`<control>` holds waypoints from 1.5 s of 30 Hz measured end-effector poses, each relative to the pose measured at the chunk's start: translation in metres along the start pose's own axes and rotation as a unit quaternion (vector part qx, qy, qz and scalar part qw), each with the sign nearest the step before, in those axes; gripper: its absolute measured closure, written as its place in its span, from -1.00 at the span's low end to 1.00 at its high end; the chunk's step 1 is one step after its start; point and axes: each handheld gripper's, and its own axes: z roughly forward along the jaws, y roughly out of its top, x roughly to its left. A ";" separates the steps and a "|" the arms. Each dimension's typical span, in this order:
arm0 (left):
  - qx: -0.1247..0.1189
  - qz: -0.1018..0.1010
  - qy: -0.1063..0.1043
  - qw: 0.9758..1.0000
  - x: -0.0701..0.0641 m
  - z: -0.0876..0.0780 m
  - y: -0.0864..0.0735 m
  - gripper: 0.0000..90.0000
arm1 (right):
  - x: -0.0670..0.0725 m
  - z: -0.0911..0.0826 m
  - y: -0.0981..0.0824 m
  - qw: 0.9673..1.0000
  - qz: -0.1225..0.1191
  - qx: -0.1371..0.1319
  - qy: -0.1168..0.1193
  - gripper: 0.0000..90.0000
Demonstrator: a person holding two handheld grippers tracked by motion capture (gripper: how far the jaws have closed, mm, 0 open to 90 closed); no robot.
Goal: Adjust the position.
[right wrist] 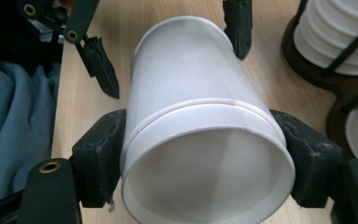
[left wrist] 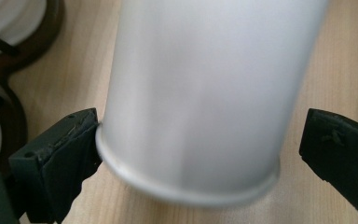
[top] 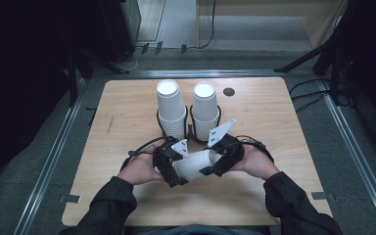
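Table top of pale wood (top: 127,127) comes first, then the two tall stacks of white paper cups (top: 170,105) in their black wire holder (top: 191,128), standing well beyond both sets of jaws. The thing I am working on is the white paper cup (top: 196,164) lying on its side between my two grippers, low over the wood.

My right gripper (right wrist: 205,163) has it: the two black pads (right wrist: 100,161) press on either side of the wall near the open mouth, which faces back toward that camera, and a seam line there hints at a second cup nested inside, though I cannot be sure. My left gripper (left wrist: 198,154) stands released at the other end. One pad touches the rolled base rim; the other stands clear of it, so it holds nothing.

I judge the step to be a handover, or pulling nested cups apart. To do it well I keep the right squeeze light so the thin wall does not buckle, centre the base between the left jaws, and close evenly before any pull along the cup's axis.
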 end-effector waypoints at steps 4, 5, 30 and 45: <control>-0.032 -0.018 0.000 0.999 0.005 -0.008 -0.002 -1.00 | 0.003 -0.010 -0.004 1.000 0.006 -0.012 -0.001 -0.45; -0.035 -0.019 0.000 0.999 0.006 -0.010 -0.003 -1.00 | 0.004 -0.012 -0.005 1.000 0.006 -0.013 -0.004 -0.45; -0.127 -0.080 -0.011 0.989 0.024 -0.021 -0.026 -1.00 | -0.005 -0.045 -0.027 0.996 0.054 -0.073 -0.018 -0.46; -0.159 -0.084 -0.057 0.982 0.022 -0.010 -0.012 -1.00 | 0.000 -0.058 -0.017 0.988 0.062 -0.142 -0.014 -0.46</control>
